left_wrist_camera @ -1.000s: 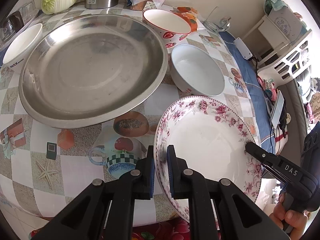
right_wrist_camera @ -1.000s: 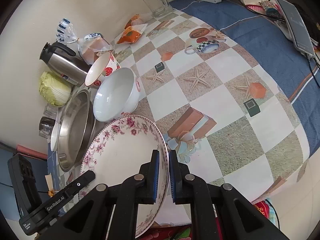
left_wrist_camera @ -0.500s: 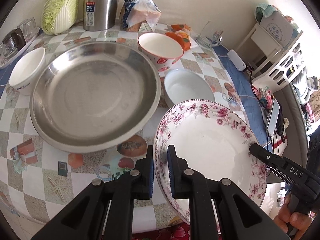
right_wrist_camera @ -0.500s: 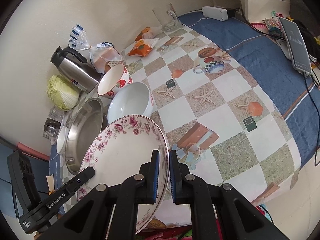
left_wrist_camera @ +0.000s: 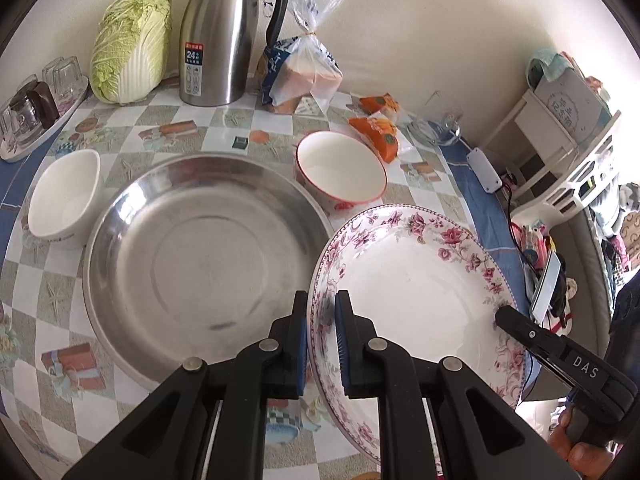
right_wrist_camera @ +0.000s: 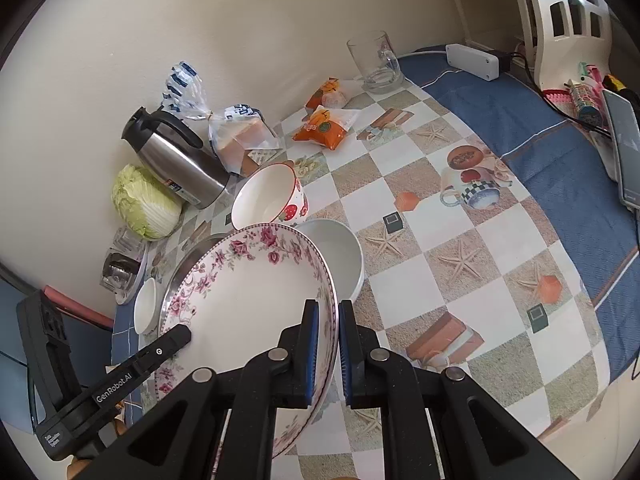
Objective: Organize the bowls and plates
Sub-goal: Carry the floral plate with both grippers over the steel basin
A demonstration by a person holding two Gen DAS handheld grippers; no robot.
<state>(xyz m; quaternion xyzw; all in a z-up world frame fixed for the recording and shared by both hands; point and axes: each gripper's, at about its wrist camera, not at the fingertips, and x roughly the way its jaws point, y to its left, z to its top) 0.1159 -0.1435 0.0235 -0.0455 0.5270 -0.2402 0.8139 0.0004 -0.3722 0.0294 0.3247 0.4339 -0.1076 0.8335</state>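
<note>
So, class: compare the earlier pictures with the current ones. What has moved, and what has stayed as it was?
The floral plate has been lifted off the table, held level-ish by both grippers, and now hides the plain white bowl in the left wrist view. The left gripper and right gripper stay clamped on opposite rims. The steel basin, strawberry bowl and small white bowl kept their places.

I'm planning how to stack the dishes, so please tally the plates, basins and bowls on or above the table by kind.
Flowered plates: 1, the plate clamped at opposite rims by the left gripper and right gripper
Steel basins: 1, the basin
Bowls: 3, the strawberry bowl, plain white bowl and small white bowl
Total: 5
</note>
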